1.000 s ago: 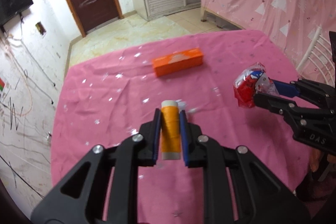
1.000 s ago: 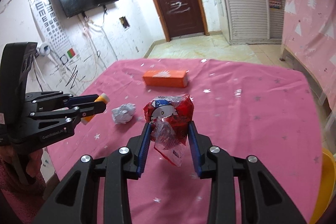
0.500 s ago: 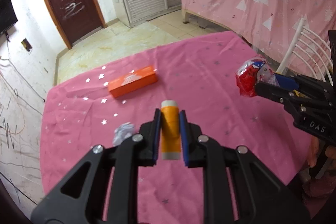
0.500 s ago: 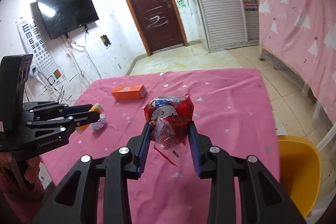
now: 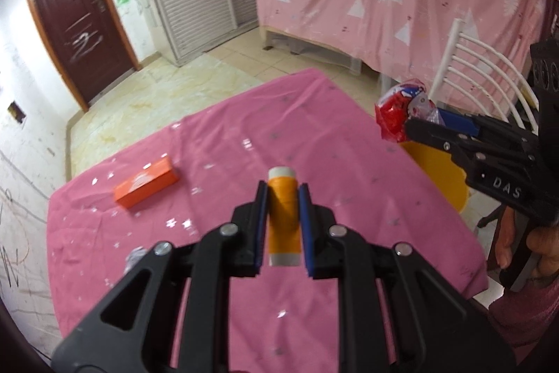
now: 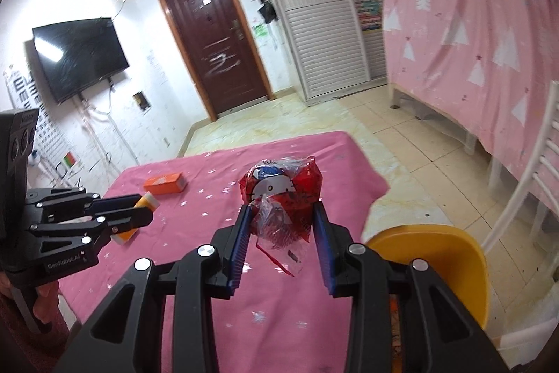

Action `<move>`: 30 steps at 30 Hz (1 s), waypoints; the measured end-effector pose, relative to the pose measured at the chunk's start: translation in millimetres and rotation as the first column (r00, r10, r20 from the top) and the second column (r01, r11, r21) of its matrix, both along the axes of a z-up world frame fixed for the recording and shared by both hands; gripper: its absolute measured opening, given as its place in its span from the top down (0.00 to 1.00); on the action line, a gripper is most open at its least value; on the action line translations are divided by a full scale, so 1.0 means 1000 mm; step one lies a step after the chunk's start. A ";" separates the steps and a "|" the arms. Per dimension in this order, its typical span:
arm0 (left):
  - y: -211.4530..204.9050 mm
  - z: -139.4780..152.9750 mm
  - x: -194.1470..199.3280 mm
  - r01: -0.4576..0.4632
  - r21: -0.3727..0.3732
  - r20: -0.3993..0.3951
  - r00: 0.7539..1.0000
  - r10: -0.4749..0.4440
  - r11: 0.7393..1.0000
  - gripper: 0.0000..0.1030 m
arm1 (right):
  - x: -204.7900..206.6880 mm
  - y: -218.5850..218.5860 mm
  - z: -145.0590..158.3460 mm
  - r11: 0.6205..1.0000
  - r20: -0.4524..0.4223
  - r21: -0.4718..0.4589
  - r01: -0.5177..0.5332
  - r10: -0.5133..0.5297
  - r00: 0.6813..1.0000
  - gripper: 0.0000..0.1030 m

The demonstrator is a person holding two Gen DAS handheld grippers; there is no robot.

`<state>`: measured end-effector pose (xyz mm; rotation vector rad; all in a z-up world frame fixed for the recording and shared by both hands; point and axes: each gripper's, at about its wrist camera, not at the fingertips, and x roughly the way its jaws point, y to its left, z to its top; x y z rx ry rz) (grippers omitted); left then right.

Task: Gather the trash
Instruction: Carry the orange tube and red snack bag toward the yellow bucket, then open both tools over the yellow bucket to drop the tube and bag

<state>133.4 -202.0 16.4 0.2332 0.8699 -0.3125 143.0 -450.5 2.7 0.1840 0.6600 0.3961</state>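
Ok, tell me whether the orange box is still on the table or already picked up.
On the table. The orange box lies flat on the pink tablecloth, clear of both tongs, which hold other items.

Left gripper (image 5: 283,194) above table (image 5: 349,170), tube (image 5: 283,208) between its pads. Right gripper (image 6: 283,215) to its right, near the table's right edge, wrapper (image 6: 283,194) between its pads. Box (image 5: 146,186) on table, far left. Bin (image 6: 450,254) on floor, right of table. Chair (image 5: 485,72) behind bin.
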 end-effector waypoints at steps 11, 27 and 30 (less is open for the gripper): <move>-0.054 -0.004 -0.007 0.104 -0.011 -0.031 0.994 -0.104 0.995 0.85 | -0.007 -0.058 -0.010 0.993 -0.003 0.049 0.105 -0.105 0.994 0.72; -0.128 -0.013 0.005 0.228 -0.065 -0.092 0.968 -0.233 0.972 0.85 | -0.011 -0.125 -0.025 0.968 -0.031 0.020 0.249 -0.248 0.968 0.72; -0.145 -0.016 0.013 0.248 -0.099 -0.118 0.959 -0.259 0.964 0.85 | -0.011 -0.137 -0.032 0.963 -0.047 0.017 0.268 -0.267 0.963 0.72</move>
